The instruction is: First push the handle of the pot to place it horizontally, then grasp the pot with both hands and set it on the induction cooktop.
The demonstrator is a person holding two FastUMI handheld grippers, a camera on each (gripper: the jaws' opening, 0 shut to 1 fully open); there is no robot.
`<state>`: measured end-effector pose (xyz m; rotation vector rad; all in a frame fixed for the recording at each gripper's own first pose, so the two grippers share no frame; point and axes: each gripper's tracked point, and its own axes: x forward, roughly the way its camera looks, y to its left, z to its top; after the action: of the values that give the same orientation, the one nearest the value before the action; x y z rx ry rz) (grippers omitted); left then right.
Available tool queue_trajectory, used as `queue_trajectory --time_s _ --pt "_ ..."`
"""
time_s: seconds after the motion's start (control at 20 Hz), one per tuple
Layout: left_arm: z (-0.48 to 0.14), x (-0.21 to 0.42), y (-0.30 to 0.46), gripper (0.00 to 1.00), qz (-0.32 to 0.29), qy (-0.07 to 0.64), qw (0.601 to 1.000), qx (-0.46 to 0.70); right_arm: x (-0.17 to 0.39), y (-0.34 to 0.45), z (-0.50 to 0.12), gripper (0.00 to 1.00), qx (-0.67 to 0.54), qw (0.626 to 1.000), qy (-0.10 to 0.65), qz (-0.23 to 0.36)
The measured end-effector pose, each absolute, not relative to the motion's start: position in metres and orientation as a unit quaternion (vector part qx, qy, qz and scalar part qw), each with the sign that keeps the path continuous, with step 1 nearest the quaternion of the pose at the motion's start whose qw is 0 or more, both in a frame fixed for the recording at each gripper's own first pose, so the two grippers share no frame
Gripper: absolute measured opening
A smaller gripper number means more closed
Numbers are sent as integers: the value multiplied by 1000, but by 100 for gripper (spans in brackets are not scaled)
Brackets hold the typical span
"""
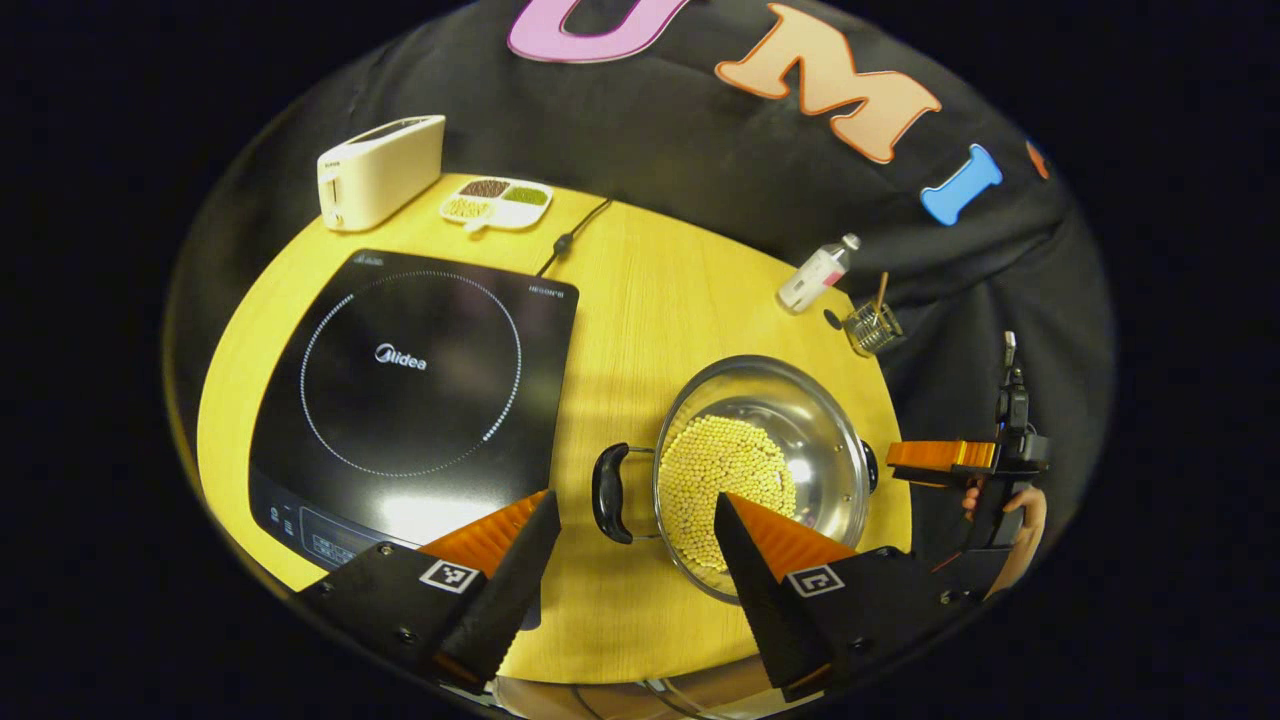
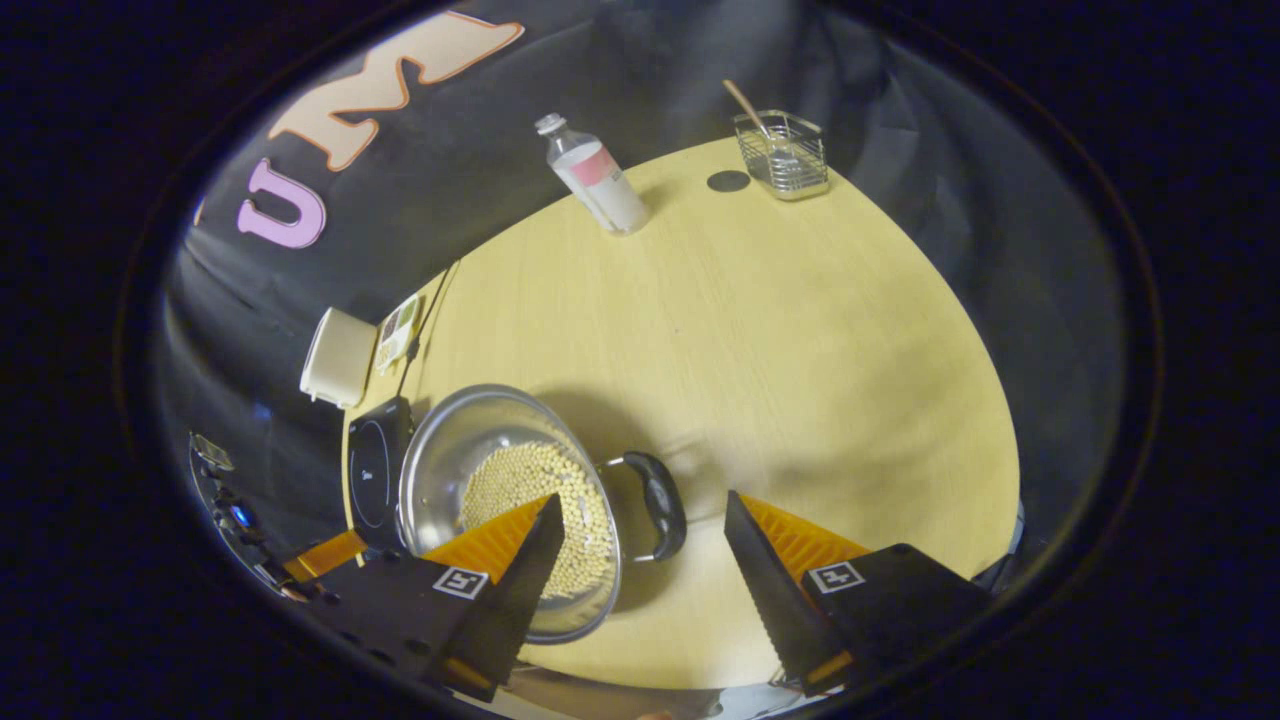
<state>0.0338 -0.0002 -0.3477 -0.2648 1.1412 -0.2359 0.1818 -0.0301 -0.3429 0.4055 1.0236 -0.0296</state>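
Observation:
A steel pot [image 1: 790, 440] half full of small yellow beans sits on the round wooden table, right of the black induction cooktop [image 1: 410, 385]. Its two black handles lie sideways: one [image 1: 610, 492] points at the cooktop, the other [image 1: 869, 465] points away. My left gripper [image 1: 636, 520] is open, above and in front of the near handle, touching nothing. In the right gripper view the pot [image 2: 480, 445] is at lower left, and my right gripper [image 2: 640, 525] is open with the pot's handle [image 2: 660, 503] lying between and just beyond its fingers. The right gripper [image 1: 940, 457] also appears beside the pot's far handle.
A white toaster [image 1: 380, 170] and a divided dish of grains [image 1: 497, 201] stand behind the cooktop, whose cord [image 1: 575, 235] runs to the table's back edge. A bottle [image 1: 818, 274] and a wire basket [image 1: 872, 328] stand at the far right edge. A hand [image 1: 1025, 510] holds the right gripper.

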Motion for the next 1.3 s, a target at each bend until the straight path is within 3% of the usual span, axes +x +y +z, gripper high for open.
queue_trajectory --time_s 0.05,0.2,0.25,0.3,0.55,0.6,0.95,1.0,1.05,1.15,1.2,1.25,1.3 --pt "-352 35 -2 95 -109 542 824 -122 188 -28 -345 99 193 855 481 -15" --pt "-366 40 -3 95 -103 551 822 -105 195 -27 -355 100 179 862 474 -13" --pt "-370 42 -5 95 -102 553 820 -104 197 -26 -358 94 173 864 473 -11" --pt "-374 43 -7 95 -101 558 817 -104 198 -25 -362 100 167 865 474 -8" --pt "-391 48 -21 94 -104 568 810 -106 207 -21 -373 99 148 869 472 -3" --pt "-395 50 -22 93 -105 569 810 -101 207 -20 -375 92 148 869 471 -3" --pt "-423 57 -22 83 -96 587 798 -94 204 -12 -403 87 125 855 503 4" --pt "-426 58 -22 87 -94 591 795 -98 202 -10 -406 77 128 852 508 5" --pt "-429 58 -21 78 -92 594 793 -100 202 -9 -409 76 129 850 512 5" --pt "-434 59 -20 79 -88 599 789 -102 203 -8 -414 76 125 847 517 5" --pt "-436 59 -17 70 -86 602 787 -101 199 -9 -416 68 117 843 525 5" --pt "-437 61 -16 64 -84 603 787 -100 200 -10 -417 73 112 842 527 9" --pt "-436 61 -17 64 -89 603 787 -96 198 -9 -417 65 108 840 531 13"
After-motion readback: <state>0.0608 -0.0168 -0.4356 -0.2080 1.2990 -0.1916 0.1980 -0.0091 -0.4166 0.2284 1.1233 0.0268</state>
